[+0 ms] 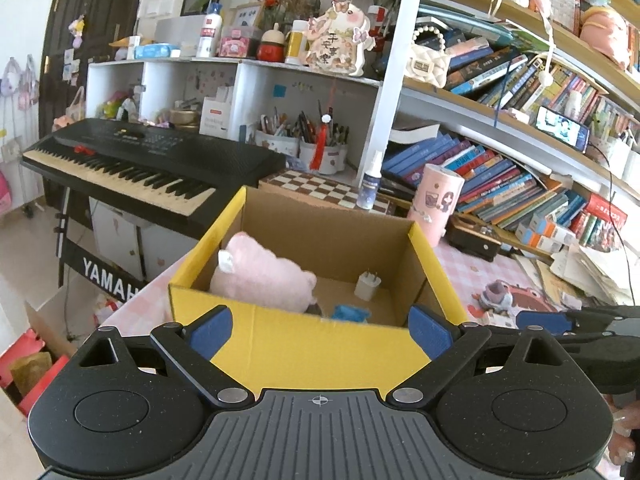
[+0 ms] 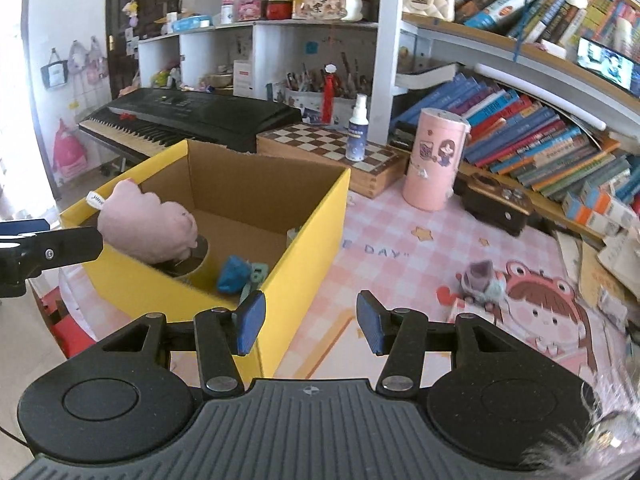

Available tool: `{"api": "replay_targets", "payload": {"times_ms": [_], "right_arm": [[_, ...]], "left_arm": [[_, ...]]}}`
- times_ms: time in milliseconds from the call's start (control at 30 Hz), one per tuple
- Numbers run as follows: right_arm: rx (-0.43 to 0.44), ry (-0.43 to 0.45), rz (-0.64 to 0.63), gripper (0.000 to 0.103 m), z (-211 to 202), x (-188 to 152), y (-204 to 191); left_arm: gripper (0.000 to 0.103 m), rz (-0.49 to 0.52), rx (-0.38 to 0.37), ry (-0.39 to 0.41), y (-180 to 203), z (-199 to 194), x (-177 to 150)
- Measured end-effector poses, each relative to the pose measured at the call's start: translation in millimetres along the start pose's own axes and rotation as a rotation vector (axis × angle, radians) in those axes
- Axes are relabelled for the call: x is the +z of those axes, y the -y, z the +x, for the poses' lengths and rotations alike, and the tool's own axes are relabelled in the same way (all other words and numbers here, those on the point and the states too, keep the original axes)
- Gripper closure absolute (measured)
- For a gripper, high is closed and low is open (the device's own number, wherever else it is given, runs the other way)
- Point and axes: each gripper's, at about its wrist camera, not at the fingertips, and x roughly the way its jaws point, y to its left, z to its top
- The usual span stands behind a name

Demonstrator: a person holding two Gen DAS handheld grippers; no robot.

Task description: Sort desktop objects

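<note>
An open yellow cardboard box (image 1: 296,344) (image 2: 304,236) stands on the pink checked desk mat. Inside lie a pink plush toy (image 1: 260,276) (image 2: 148,228), a white charger plug (image 1: 367,285), a blue object (image 1: 350,314) (image 2: 233,274) and a roll of tape (image 2: 196,258) under the plush. My left gripper (image 1: 320,332) is open and empty, just in front of the box's near wall. My right gripper (image 2: 310,322) is open and empty, beside the box's right corner. A small grey-purple toy (image 2: 482,280) (image 1: 496,296) lies on the mat to the right.
A pink cylinder (image 2: 434,160), a spray bottle (image 2: 357,128) on a chessboard box (image 2: 332,152) and a dark wooden box (image 2: 496,204) stand behind. Leaning books (image 2: 540,136) fill the shelf. A keyboard (image 1: 132,164) sits left. Papers (image 1: 580,268) pile at right.
</note>
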Motion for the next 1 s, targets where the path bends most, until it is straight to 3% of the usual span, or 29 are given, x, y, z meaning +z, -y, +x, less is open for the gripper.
{"api": "replay_targets", "payload": {"times_ms": [633,1000], "right_arm": [[-0.055,-0.016,0.116,0.053,-62,-64,-34],[-0.100,-0.004,0.141,0.039,-90,-90,-46]], "left_arm": [[0.006,0.024,-0.023,-0.044,2,-49,-40],[0.006,0.072,-0.054,-0.066,14,-73,-61]]}}
